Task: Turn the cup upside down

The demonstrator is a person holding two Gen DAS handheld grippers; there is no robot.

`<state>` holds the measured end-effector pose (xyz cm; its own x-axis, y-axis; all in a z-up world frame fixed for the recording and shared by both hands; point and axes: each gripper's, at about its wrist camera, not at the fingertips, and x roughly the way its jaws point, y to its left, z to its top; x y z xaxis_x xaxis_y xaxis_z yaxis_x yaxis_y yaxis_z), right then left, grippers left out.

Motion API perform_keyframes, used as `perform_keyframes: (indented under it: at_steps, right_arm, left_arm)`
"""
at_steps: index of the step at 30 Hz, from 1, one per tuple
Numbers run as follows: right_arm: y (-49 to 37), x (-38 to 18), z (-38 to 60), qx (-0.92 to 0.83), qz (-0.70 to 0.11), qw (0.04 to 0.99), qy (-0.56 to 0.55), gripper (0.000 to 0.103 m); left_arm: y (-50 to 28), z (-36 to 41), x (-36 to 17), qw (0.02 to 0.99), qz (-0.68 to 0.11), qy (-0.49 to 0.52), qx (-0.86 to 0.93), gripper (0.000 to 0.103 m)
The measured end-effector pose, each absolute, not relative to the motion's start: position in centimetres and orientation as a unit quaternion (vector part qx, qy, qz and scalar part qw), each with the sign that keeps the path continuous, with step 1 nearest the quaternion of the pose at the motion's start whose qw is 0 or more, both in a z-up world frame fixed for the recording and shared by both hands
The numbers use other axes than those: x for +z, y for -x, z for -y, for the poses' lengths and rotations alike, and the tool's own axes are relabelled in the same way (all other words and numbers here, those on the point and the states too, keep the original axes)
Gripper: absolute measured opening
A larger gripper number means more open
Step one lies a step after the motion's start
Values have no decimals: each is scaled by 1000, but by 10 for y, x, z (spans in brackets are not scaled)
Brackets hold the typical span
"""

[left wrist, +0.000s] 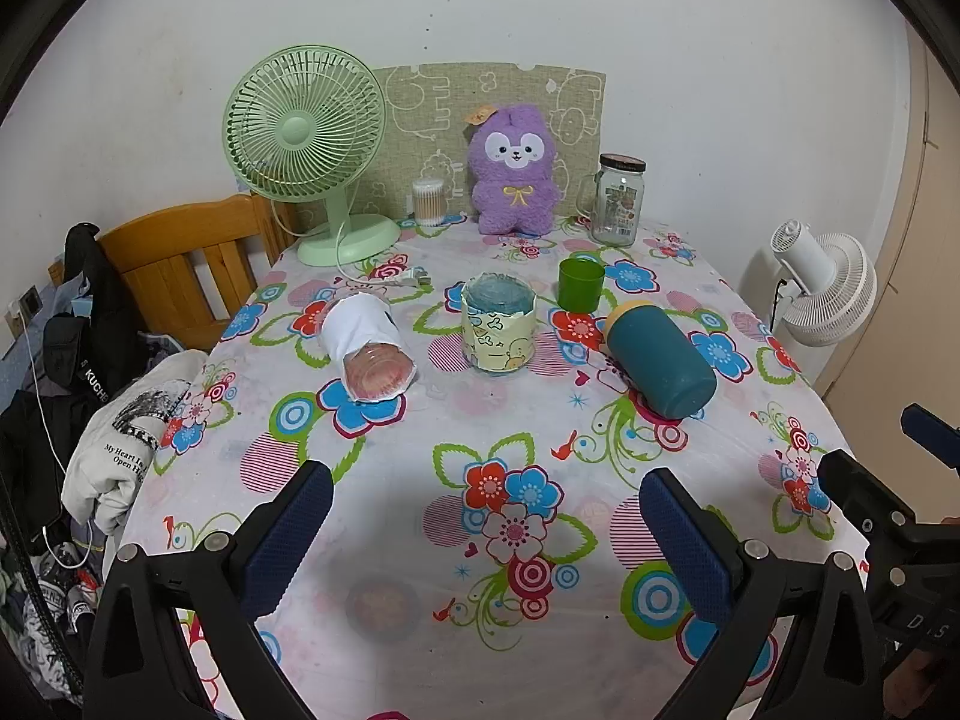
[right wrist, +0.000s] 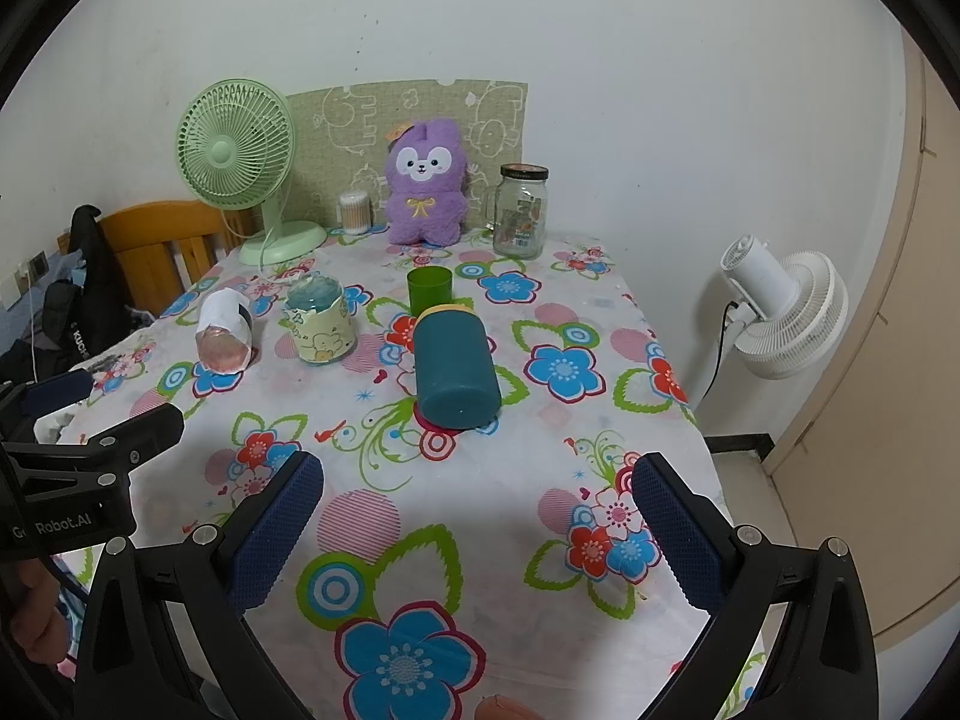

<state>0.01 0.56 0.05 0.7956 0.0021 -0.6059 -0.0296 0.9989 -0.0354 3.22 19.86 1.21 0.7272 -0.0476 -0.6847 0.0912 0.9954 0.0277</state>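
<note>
- Green cup (left wrist: 580,284) stands upright on the surface (left wrist: 480,420), beside the lying teal bottle (left wrist: 660,360).
- Left gripper (left wrist: 486,531): jaws apart, empty.
- Right gripper (right wrist: 477,531): jaws apart, empty.

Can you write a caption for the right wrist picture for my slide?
Open right gripper hovers over the flowery table, facing an upright green cup.

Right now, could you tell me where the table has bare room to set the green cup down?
The near stretch of tablecloth, between both open grippers and the lying teal bottle, is free. It is crowded farther back around the green cup, the paper-wrapped jar and the tipped white-wrapped cup.
</note>
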Motion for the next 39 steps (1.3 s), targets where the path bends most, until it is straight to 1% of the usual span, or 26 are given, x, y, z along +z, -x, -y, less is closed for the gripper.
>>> perform_keyframes:
  at_steps: [16, 39]
  right_arm:
    - [2, -12, -11, 10, -323, 946, 20, 103]
    - [2, -12, -10, 10, -325, 946, 19, 103]
  left_arm:
    - [-33, -201, 11, 928, -369, -29, -37, 103]
    - [-33, -202, 9, 927, -372, -26, -37, 103]
